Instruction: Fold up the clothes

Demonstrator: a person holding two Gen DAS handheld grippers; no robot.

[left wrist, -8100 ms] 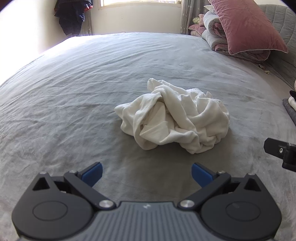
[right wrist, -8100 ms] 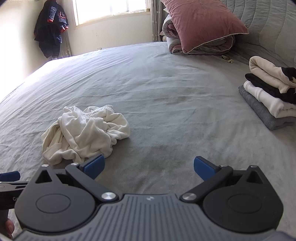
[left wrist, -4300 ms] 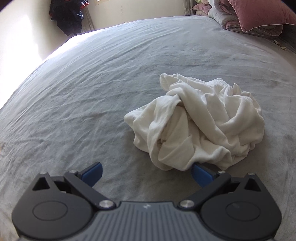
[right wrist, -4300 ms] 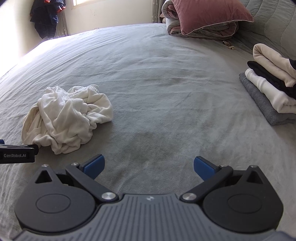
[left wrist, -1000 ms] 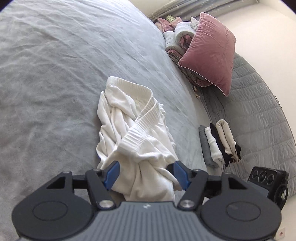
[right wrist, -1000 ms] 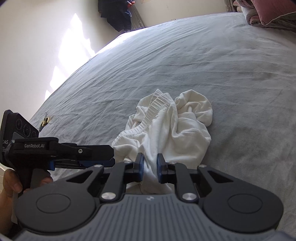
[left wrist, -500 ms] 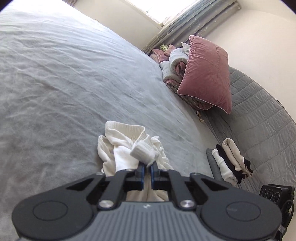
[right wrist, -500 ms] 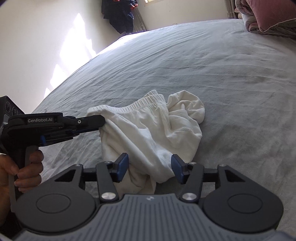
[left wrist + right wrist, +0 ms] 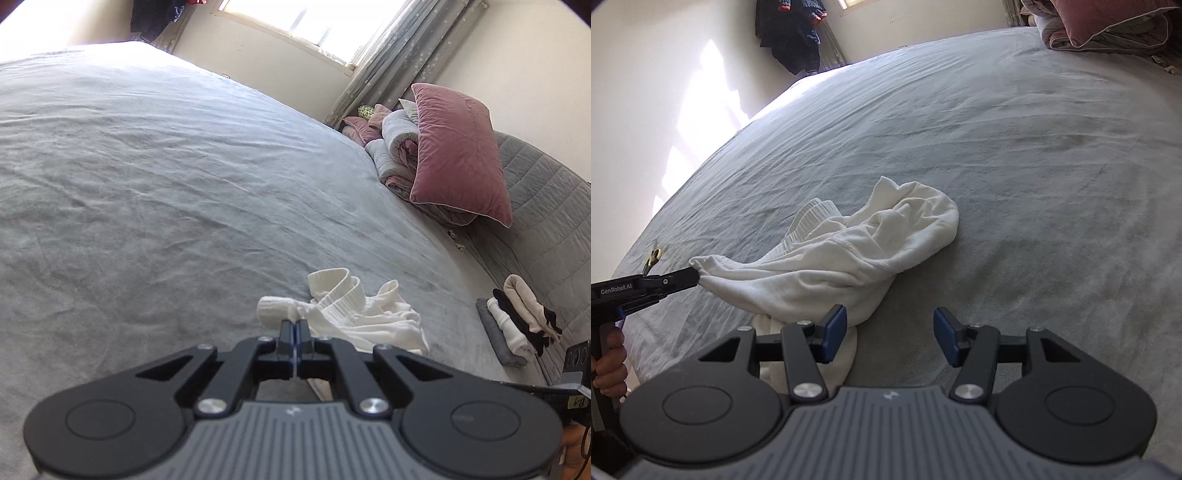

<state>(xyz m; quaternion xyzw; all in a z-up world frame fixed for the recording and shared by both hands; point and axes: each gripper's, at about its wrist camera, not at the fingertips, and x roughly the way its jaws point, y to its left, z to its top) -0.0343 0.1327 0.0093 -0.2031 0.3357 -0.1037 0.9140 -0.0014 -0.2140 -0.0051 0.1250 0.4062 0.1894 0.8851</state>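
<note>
A crumpled white garment (image 9: 849,254) with a ribbed waistband (image 9: 340,288) lies on the grey bed (image 9: 1015,129). My left gripper (image 9: 295,326) is shut on one corner of it and holds that corner lifted, so the cloth is stretched out toward the left in the right wrist view, where the left gripper (image 9: 692,275) shows at the left edge with a hand on its grip. My right gripper (image 9: 890,332) stands open low over the bed; its left finger (image 9: 836,328) is beside the cloth's near end and nothing lies between its pads.
A stack of folded clothes (image 9: 517,325) sits at the bed's right side by the quilted headboard (image 9: 546,229). A pink pillow (image 9: 458,155) rests on rolled bedding. Dark clothes (image 9: 790,33) hang on the far wall. A small object (image 9: 653,256) lies near the bed's left edge.
My left gripper closed on the garment's corner, then rose and pulled it out to the left. My right gripper let go of the cloth and opened wide, staying in place.
</note>
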